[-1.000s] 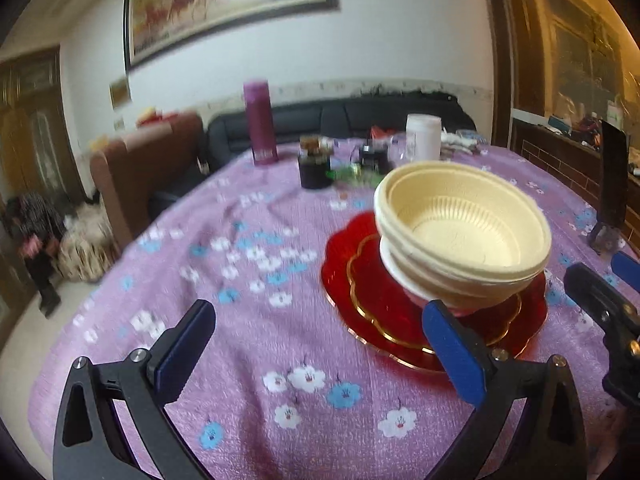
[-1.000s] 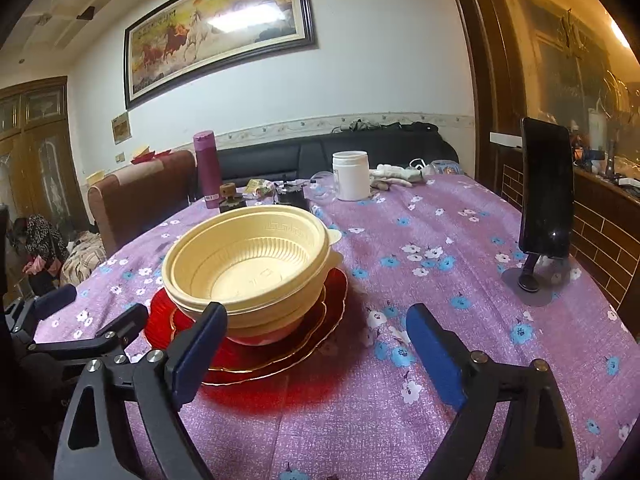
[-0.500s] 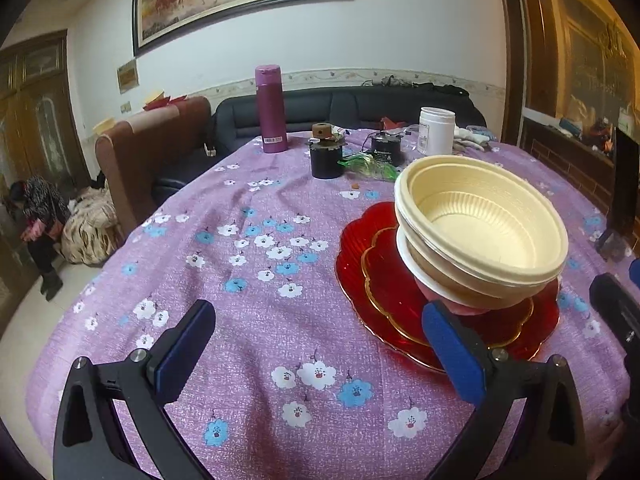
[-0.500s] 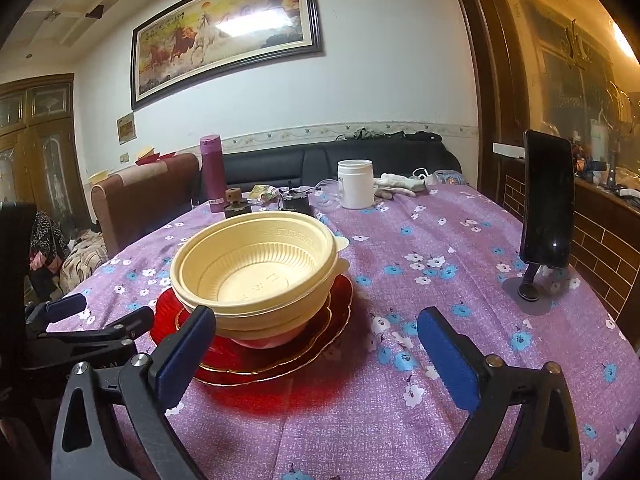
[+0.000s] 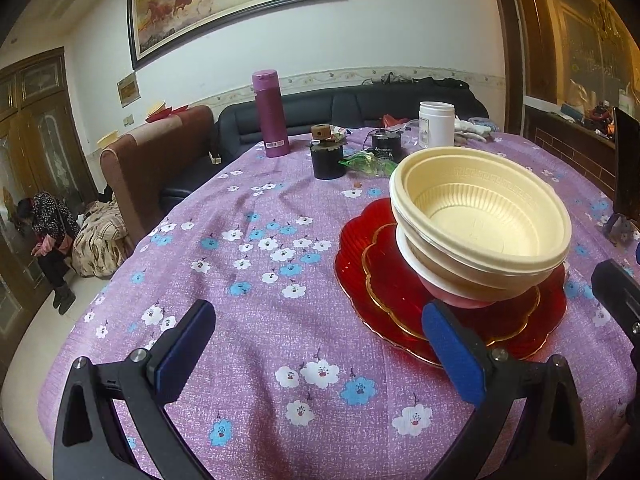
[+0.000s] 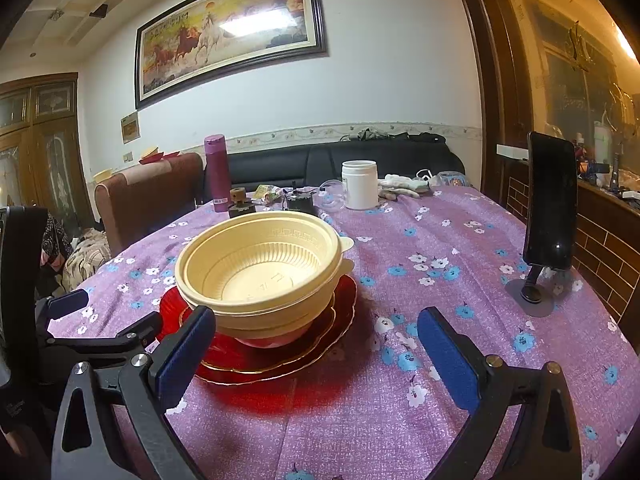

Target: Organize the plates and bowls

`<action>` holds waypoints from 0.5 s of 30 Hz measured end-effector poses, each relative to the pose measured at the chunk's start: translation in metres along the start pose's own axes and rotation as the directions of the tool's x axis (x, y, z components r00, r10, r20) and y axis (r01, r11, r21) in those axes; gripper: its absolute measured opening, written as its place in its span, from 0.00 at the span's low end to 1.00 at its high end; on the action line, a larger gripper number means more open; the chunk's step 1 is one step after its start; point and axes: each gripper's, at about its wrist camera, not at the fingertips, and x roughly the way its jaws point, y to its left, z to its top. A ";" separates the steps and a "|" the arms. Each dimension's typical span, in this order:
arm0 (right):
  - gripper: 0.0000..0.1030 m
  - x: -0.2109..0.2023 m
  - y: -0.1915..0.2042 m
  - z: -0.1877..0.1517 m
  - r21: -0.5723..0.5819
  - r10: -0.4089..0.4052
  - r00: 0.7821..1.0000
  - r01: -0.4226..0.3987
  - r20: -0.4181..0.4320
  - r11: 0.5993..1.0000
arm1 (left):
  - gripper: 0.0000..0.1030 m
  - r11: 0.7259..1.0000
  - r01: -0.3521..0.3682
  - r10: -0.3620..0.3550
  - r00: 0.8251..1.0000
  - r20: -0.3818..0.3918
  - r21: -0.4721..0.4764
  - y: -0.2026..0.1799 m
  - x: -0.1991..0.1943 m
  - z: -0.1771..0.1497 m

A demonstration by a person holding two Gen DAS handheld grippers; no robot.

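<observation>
A round table covered by a purple cloth (image 5: 256,280) printed with white and blue flowers is seen from two handheld grippers; near its middle, a stack of cream plastic bowls (image 5: 480,216) is nested on a pink bowl (image 5: 452,294), which is set on two red scalloped plates (image 5: 372,272) with gold edges, the smaller plate laid inside the larger; the top bowls are tilted slightly. The left gripper (image 5: 316,352) is held low over the cloth with its blue-padded jaws spread wide and nothing between them; its right pad is seen just in front of the plates' near edge. The right gripper (image 6: 316,352) is likewise held wide open and empty, its left pad seen in front of the plates' near rim; whether it touches cannot be told. At the far side of the table are placed a magenta flask (image 5: 270,114), a black jar (image 5: 327,160), a white canister (image 5: 437,124) and some small clutter; a dark phone (image 6: 552,204) is propped upright on a stand at the right; a horse painting (image 6: 232,32) is hung on the wall behind
</observation>
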 end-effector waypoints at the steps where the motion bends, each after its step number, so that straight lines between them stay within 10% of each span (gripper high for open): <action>1: 0.99 0.000 0.000 0.000 -0.001 -0.001 1.000 0.001 -0.002 1.000 | 1.00 1.000 0.000 0.000 1.000 0.000 0.001 0.000 0.000 0.000; 15: 0.99 0.006 0.001 0.000 -0.001 -0.013 1.000 0.013 -0.020 1.000 | 1.00 1.000 -0.011 0.011 1.000 0.001 0.015 -0.003 0.002 -0.001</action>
